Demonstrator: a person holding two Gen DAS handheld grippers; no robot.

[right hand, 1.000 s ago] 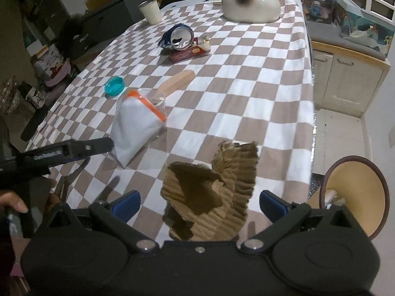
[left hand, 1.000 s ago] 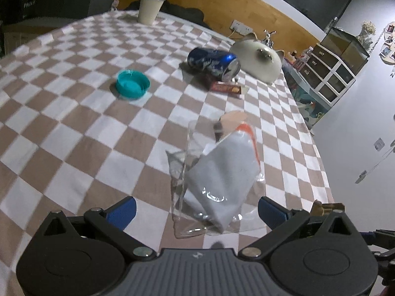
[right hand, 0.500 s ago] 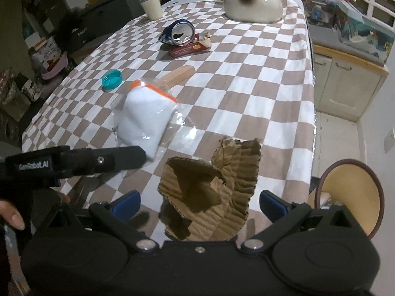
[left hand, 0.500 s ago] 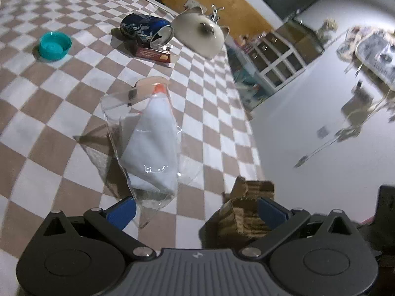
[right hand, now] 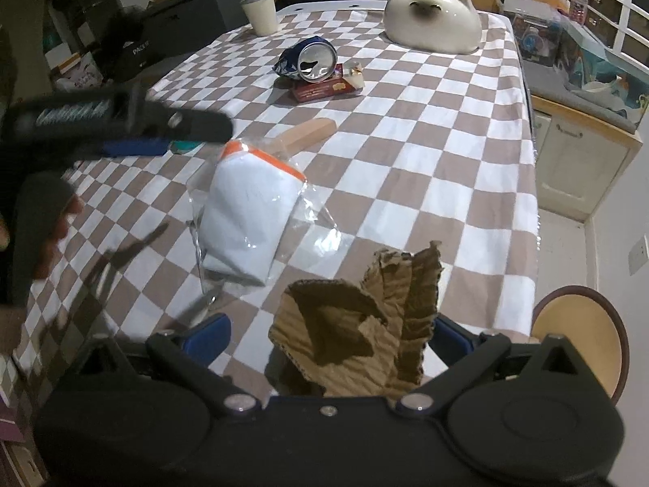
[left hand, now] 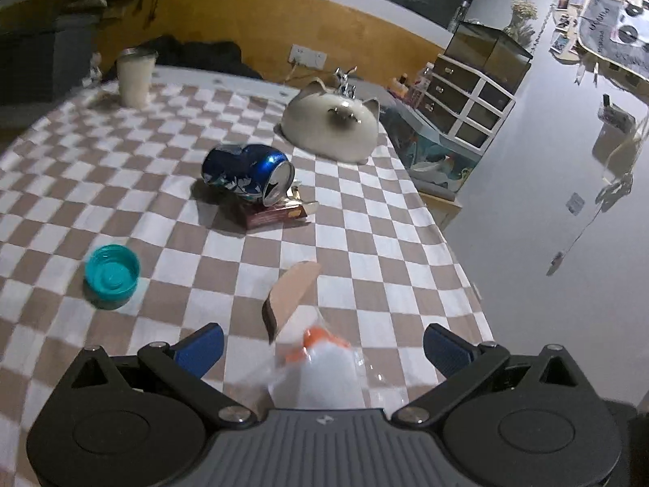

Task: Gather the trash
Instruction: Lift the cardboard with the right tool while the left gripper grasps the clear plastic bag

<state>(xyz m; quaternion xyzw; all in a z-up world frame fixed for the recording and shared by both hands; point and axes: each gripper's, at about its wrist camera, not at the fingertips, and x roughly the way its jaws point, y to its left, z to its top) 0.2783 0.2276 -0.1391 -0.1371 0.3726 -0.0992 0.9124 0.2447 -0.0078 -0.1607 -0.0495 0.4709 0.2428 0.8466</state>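
A clear plastic bag with white contents and an orange strip [right hand: 249,215] lies on the checked table; in the left wrist view it [left hand: 324,369] sits between my open left gripper's [left hand: 322,343] blue fingertips, untouched. My right gripper [right hand: 330,335] is wide open with a torn piece of brown cardboard [right hand: 357,320] between its jaws; contact is not visible. A wooden stick [left hand: 290,290] lies just beyond the bag. A crushed blue can [left hand: 247,172] rests on a red snack box [left hand: 278,215]. A teal cap [left hand: 111,276] lies left.
A white cat-shaped ceramic [left hand: 330,126] and a paper cup [left hand: 134,75] stand at the far side of the table. The table's right edge [right hand: 533,186] drops off to cabinets and a round stool [right hand: 580,332].
My left gripper has swung up and forward over the bag, now facing the can and cat. The right gripper with the cardboard has barely moved.
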